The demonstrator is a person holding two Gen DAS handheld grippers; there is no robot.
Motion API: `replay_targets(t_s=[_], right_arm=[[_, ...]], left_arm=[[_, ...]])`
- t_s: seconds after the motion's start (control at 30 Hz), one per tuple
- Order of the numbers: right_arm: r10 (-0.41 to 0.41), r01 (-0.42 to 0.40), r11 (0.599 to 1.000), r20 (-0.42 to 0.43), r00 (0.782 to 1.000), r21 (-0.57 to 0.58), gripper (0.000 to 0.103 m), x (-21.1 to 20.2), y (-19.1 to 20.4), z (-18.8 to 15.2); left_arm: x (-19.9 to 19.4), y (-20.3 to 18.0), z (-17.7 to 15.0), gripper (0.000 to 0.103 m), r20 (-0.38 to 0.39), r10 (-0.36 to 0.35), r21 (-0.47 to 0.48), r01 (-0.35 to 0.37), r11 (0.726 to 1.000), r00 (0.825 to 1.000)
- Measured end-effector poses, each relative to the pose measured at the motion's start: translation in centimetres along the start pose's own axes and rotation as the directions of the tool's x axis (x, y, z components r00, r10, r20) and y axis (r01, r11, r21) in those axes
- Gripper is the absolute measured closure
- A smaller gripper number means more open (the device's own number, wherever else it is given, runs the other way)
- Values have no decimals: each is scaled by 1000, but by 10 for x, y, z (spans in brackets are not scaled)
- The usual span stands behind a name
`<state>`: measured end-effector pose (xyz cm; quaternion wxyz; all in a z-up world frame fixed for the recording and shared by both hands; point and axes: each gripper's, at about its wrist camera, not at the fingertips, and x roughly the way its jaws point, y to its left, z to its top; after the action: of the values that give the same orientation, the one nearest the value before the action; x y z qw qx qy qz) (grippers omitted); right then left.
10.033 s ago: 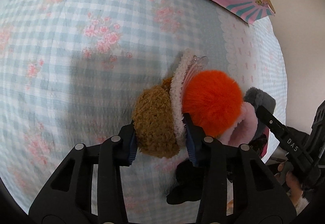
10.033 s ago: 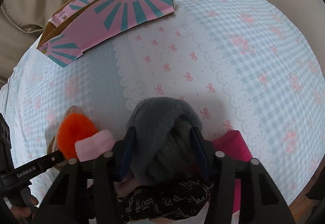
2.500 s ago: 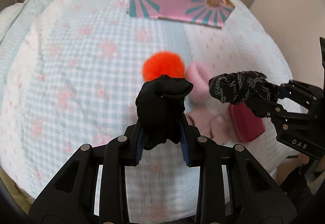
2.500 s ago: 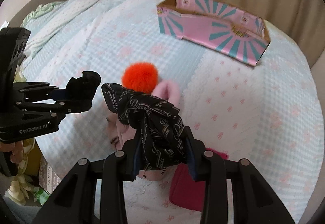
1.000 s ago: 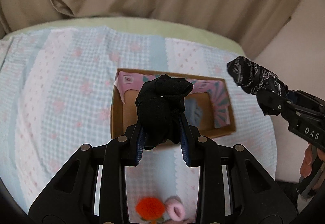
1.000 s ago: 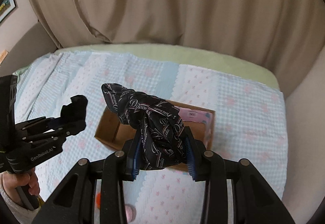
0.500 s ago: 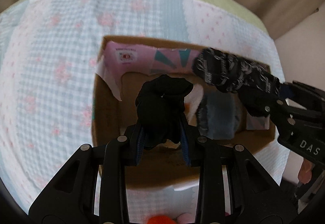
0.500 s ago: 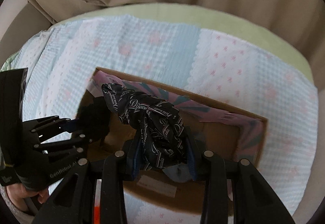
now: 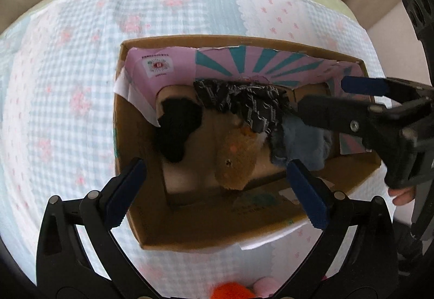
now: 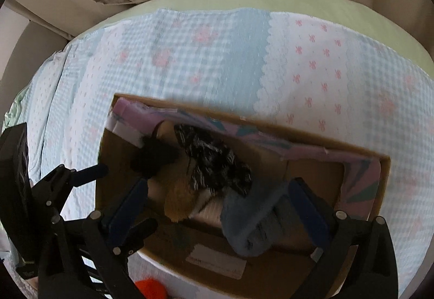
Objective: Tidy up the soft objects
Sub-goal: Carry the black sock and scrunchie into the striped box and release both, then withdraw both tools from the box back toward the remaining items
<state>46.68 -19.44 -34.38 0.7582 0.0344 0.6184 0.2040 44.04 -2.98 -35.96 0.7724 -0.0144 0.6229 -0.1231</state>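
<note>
Soft objects (image 9: 236, 160) lie, seemingly loose, in box (image 9: 190, 234).

my right gripper (image 10: 217, 206) hung over the cardboard box (image 10: 385, 179), its jaws opening with nothing pressed between them. the black patterned scarf (image 10: 214, 166) lay inside near the far wall, a black sock (image 10: 154, 158) by the left corner, grey-blue plush (image 10: 249, 220) toward the near edge.

surface: bed (image 9: 67, 76), blue-white gingham spread, pink flowers and bows | on it: open cardboard box (image 9: 190, 231), mid-bed | near edge: orange pom-pom (image 9: 230, 292) touching pink fluffy item (image 9: 267, 286)
</note>
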Motion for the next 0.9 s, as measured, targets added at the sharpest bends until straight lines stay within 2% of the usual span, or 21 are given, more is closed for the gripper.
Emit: replay_targets(t_s=[0.17,0.43,0.67,0.9], right_arm=[[-8,8,1000,26,1000,-6,0,-15,4,-12],[-26,29,999,98,995,-30,0,-60,20,-26],[-51,63,996,162,985,-70,0,-112,38,-42],[-63,85,993,240,969,-84,0,-173,54,-80]], left_arm=[[-11,-3,-3,0,1,-2,-7,3,1000,1000],[-54,-9,-13,0,42,22,-9,-21,1000,999],[-109,-18,-27,0,109,40,-12,-39,999,993],[-170,-37,-57,0,192,72,-14,-70,997,979]])
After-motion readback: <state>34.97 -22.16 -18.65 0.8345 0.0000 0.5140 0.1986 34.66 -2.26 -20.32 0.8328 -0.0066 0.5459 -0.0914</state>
